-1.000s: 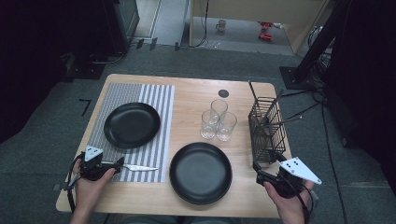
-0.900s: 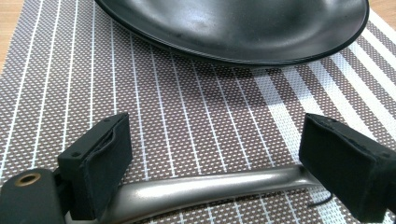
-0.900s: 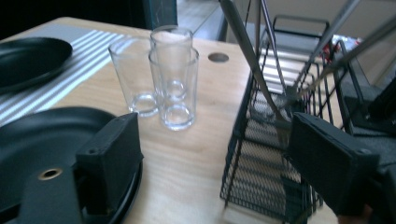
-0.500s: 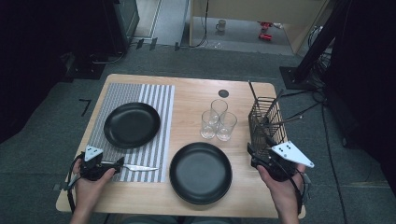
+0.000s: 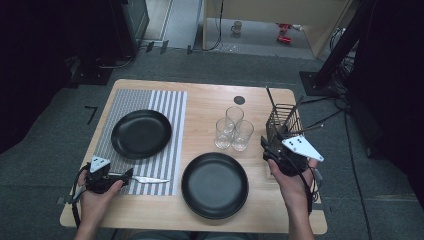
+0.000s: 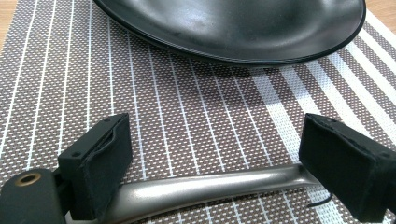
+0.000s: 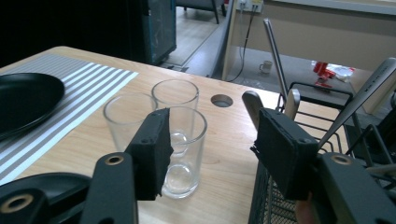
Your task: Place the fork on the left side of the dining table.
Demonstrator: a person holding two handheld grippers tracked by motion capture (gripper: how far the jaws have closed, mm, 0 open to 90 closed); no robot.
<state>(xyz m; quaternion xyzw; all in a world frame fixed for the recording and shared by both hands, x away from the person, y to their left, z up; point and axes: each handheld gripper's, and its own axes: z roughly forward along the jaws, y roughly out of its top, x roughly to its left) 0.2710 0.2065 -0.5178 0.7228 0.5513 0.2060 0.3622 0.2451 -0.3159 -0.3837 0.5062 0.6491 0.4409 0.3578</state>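
Lab or studio mock-up, not a real dining room. Small wooden table [image 5: 200,105] with a cable grommet hole [image 5: 239,100] sits on grey carpet tile, dark equipment rack [image 5: 127,22] and black stand legs [image 5: 340,55] around it, cables across the floor (mug [image 5: 236,27] left on the floor too). Place setting looks staged.

Two black plates [image 5: 141,133] [image 5: 215,184] and three glasses [image 5: 234,118] [image 5: 224,133] [image 5: 242,135] can be counted. One knife [image 5: 145,178], one placemat [image 5: 165,107] and one wire basket [image 5: 283,120] are seen too.
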